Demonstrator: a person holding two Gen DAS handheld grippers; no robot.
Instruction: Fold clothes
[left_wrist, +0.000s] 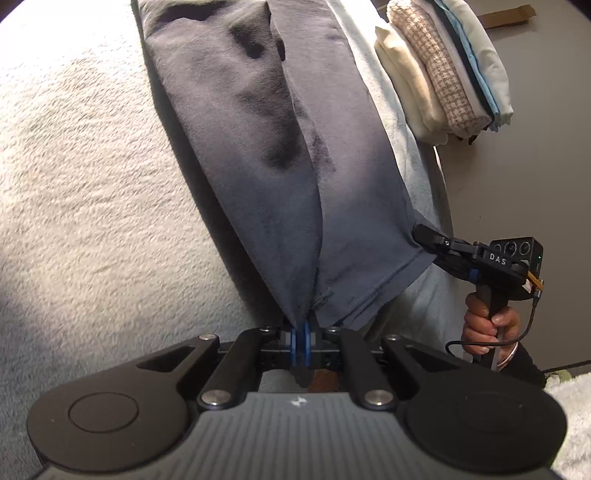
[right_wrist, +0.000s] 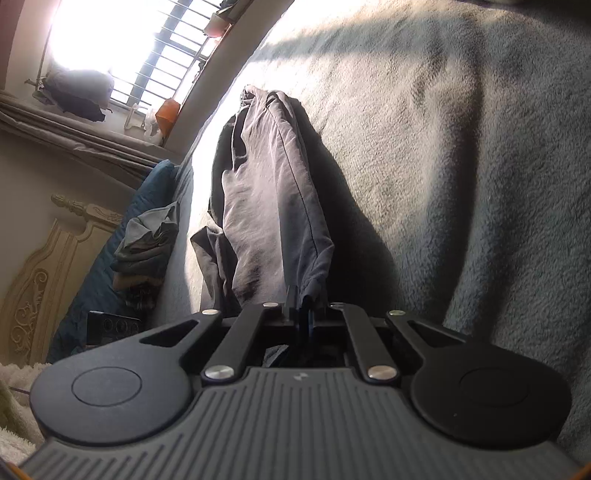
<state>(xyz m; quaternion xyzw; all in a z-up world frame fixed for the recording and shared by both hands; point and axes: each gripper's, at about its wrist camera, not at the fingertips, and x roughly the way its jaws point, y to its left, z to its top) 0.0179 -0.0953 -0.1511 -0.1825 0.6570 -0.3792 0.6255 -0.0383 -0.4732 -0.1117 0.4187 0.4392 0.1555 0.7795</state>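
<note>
Both clamped on the grey garment (left_wrist: 258, 155): left gripper (left_wrist: 302, 328) at one near hem corner, right gripper (left_wrist: 424, 236) at the other; cloth stretching lengthwise away toward the far side of the blanket (left_wrist: 74, 166).

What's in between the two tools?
In the left wrist view, the hem of the grey garment stretches between the left tool and the right tool; each is shut on a corner.
</note>
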